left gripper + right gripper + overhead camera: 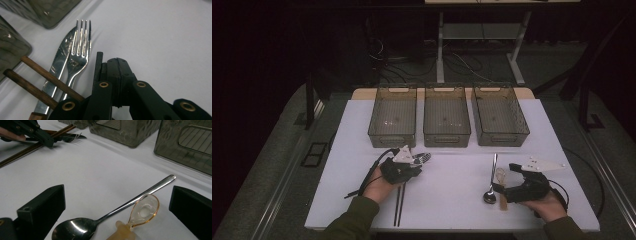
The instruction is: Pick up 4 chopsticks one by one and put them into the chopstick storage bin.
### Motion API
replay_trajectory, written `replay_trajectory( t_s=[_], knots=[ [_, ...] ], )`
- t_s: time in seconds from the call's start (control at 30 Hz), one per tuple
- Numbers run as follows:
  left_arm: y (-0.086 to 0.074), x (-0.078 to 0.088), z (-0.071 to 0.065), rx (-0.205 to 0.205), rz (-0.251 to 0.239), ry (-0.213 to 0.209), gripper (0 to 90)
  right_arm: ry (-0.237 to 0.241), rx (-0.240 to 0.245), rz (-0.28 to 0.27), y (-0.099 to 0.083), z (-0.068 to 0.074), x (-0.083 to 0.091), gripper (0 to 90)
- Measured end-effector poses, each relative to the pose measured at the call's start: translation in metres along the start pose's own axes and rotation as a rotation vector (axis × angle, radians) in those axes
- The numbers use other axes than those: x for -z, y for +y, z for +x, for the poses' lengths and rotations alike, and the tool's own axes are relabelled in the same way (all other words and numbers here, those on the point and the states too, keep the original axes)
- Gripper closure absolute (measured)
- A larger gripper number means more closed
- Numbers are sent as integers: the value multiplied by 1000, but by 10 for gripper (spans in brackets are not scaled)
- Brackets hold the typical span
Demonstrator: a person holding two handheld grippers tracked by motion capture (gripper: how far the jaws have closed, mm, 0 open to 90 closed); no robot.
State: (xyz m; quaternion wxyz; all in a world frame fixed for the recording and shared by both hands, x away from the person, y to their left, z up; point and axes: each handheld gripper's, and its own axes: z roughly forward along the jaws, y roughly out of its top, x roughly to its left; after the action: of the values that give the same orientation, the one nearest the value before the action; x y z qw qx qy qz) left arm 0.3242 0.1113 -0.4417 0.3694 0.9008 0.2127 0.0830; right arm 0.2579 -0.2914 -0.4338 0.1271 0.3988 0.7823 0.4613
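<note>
The left gripper (416, 161) is hovering at the near left of the white desk (452, 200), its jaws pressed together on nothing; just beside its tip are lying a shiny steel fork (79, 53) resting on a steel knife (58, 67), with two dark wooden chopsticks (42, 83) crossing them, probably bunched together for sorting. The right gripper (117, 202) is waiting at the near right, its jaws spread wide to either side of a long steel spoon (107, 213) and a small amber translucent spoon (142, 211), apparently lined up for a pick. Along the far edge three smoky see-through plastic bins (447, 117) are sitting side by side, seemingly one for each kind of utensil.
</note>
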Motion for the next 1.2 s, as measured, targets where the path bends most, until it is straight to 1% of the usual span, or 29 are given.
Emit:
replay_trajectory(
  t_s=[0.07, 0.1, 0.2, 0.23, 0.33, 0.43, 0.53, 0.67, 0.77, 0.83, 0.87, 0.93, 1.0, 1.03, 1.07, 1.1, 1.13, 1.17, 1.2],
  knots=[
    [0, 0, 1, 8, -3, 4, 899, 0, 0, 1, 0, 0, 0, 2],
    [1, -1, 3, 4, -4, 9, 899, 0, 2, 1, 0, 0, 0, 2],
    [2, -1, 4, 14, -4, 16, 899, 0, 3, 7, 0, 0, -1, 2],
    [3, -2, 4, 10, -4, 17, 899, -4, 5, 8, -1, 0, -1, 2],
    [4, -3, 5, 19, -12, 21, 898, -8, 9, 24, -2, 1, -4, 2],
    [4, -3, 6, 19, -10, 24, 899, -5, 27, 53, -3, 2, -11, 2],
    [4, -3, 6, 21, -14, 24, 899, -6, 27, 59, -3, 2, -11, 2],
    [4, -1, 5, 23, -18, 7, 898, -11, 19, 60, -2, 0, -12, 2],
    [5, 3, 4, 26, -39, -9, 897, -8, 21, 58, -2, 0, -11, 2],
    [5, 5, 1, 37, -55, -24, 896, -8, 19, 58, -2, 0, -11, 2],
    [5, 6, 0, 34, -58, -28, 875, -7, 20, 58, -2, 0, -11, 2],
    [6, 11, -3, 33, -73, -30, 867, -7, 20, 57, -2, 0, -11, 2],
    [6, 15, -4, 29, -81, -35, 815, -4, 14, 55, -2, 1, -10, 2],
    [5, 18, -5, 34, -86, -37, 815, -4, 14, 55, -2, 1, -10, 2],
    [4, 21, -6, 36, -90, -42, 784, -1, 12, 56, -2, 0, -10, 2],
    [3, 23, -6, 39, -95, -42, 784, -1, 12, 56, -2, 0, -10, 2],
    [1, 27, -6, 47, -100, -44, 730, 0, 11, 57, -2, 0, -10, 3],
    [-1, 29, -6, 51, -107, -48, 730, 0, 11, 57, -2, 0, -10, 3],
    [-3, 32, -7, 60, -108, -52, 695, 0, 10, 57, -2, 0, -10, 2]
  ],
)
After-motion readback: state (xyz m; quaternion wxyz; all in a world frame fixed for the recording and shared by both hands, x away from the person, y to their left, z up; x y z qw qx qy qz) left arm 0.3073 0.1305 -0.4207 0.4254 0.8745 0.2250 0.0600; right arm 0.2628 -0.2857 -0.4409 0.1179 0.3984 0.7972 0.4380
